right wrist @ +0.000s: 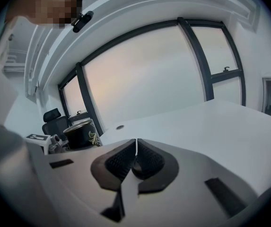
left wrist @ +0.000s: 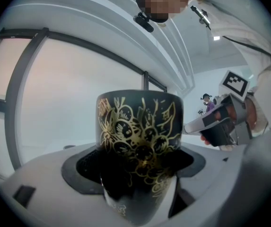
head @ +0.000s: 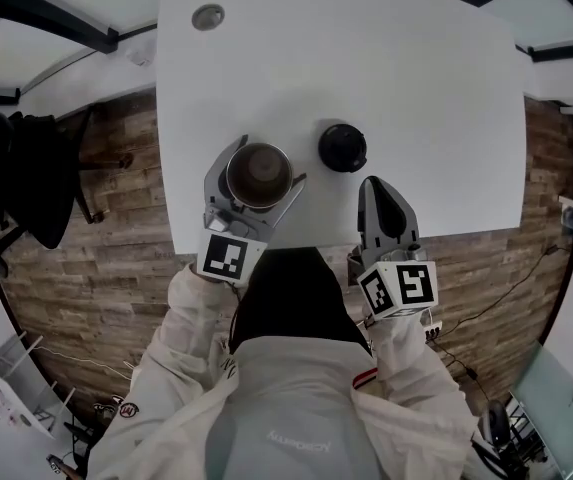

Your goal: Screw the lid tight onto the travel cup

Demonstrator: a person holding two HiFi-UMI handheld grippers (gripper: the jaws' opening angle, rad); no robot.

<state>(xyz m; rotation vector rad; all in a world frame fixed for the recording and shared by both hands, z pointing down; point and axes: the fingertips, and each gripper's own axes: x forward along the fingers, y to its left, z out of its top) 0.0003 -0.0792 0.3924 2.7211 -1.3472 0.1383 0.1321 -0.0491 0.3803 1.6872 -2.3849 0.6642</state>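
Note:
The travel cup (head: 259, 175) stands lidless on the white table (head: 436, 88), black with gold drawings (left wrist: 140, 131). My left gripper (head: 269, 163) reaches around it from the near side, its dark pads (left wrist: 85, 167) against both flanks of the cup. The black lid (head: 342, 148) lies flat on the table just right of the cup, apart from it. My right gripper (head: 376, 186) hovers near the lid's front side, jaws shut with nothing between them (right wrist: 135, 148). In the right gripper view the cup (right wrist: 82, 134) shows at the left.
A round cable grommet (head: 207, 16) sits at the table's far left. The near table edge (head: 466, 230) runs just past my right gripper, wooden floor (head: 116, 238) below it. Dark chairs (head: 16, 168) stand left of the table.

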